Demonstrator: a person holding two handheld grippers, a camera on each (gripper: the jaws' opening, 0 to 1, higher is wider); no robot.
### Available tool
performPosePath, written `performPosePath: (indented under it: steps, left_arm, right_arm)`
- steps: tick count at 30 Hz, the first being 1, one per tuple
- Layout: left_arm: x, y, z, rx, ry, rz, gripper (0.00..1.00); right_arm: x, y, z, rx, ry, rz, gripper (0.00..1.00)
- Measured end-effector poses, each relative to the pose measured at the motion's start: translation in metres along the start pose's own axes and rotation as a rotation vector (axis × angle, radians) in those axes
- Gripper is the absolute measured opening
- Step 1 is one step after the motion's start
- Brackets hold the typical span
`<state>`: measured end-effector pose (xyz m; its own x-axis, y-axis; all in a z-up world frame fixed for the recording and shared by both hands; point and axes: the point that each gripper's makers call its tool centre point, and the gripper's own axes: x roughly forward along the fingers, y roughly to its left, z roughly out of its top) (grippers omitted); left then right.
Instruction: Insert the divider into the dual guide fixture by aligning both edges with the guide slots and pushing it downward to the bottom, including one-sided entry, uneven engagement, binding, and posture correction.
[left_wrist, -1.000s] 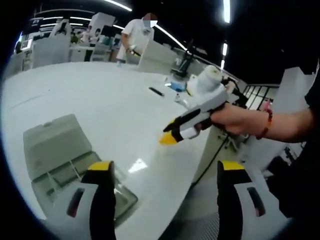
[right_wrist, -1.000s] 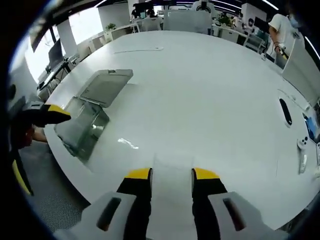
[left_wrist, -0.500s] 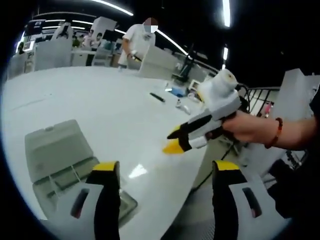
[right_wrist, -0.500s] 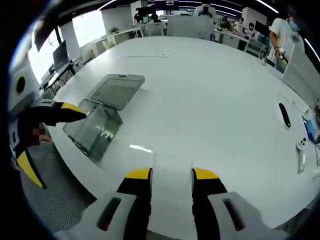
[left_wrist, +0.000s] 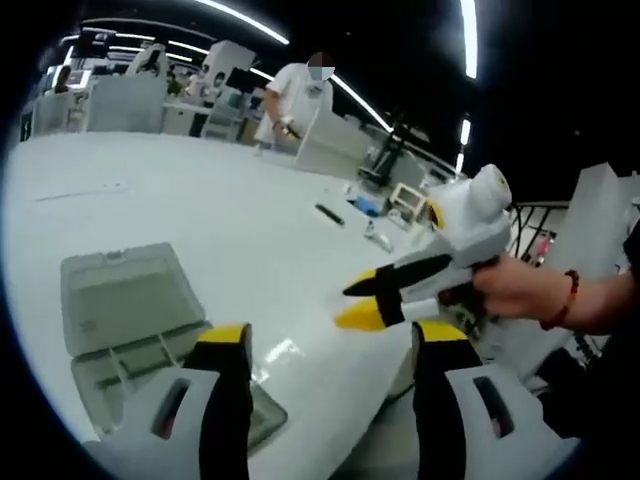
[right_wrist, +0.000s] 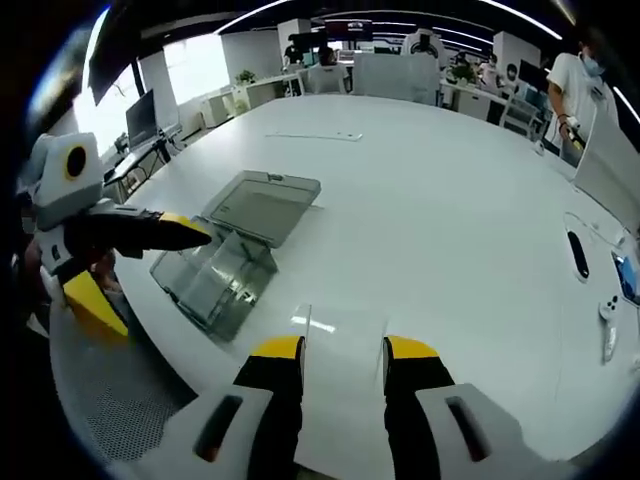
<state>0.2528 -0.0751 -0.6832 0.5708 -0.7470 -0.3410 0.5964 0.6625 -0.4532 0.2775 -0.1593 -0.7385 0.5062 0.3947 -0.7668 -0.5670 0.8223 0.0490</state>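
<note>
Writing: none legible on any item.
Fixture: clear plastic case (right_wrist: 235, 262), lid hinged open, on the white bench (right_wrist: 440, 200) near its edge; at 10 o'clock from the right gripper's fingers.
Divider: cannot tell which part it is.
Left gripper (left_wrist: 325, 340): fingers apart, empty, above the case (left_wrist: 130, 320); in the right gripper view it sits at 9 o'clock (right_wrist: 140, 255), fingers spread.
Right gripper (right_wrist: 343, 350): fingers slightly apart, a pale see-through sheet between them, grip uncertain; hand (left_wrist: 520, 290) holds it level at 3 o'clock.
Background: standing person (left_wrist: 300, 95).

black pen (right_wrist: 577, 254) on white table (right_wrist: 440, 200)
</note>
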Motion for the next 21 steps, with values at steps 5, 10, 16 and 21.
performPosePath:
  steps: [5,10,16,21]
  left_arm:
    - [-0.001,0.006,-0.001,-0.048,-0.013,0.02,0.53]
    - [-0.003,0.005,-0.002,-0.06,-0.012,0.024,0.5]
    - [-0.005,0.014,0.0,-0.128,-0.033,0.041,0.41]
    - [-0.006,0.016,-0.005,-0.166,-0.026,0.048,0.32]
  right_arm:
    - [0.0,0.013,0.006,-0.019,-0.019,0.024,0.27]
    - [0.002,0.022,0.008,-0.02,-0.031,0.056,0.27]
    - [0.001,0.032,0.013,-0.059,-0.043,0.071,0.27]
    - [-0.002,0.041,0.02,-0.084,-0.066,0.088,0.27]
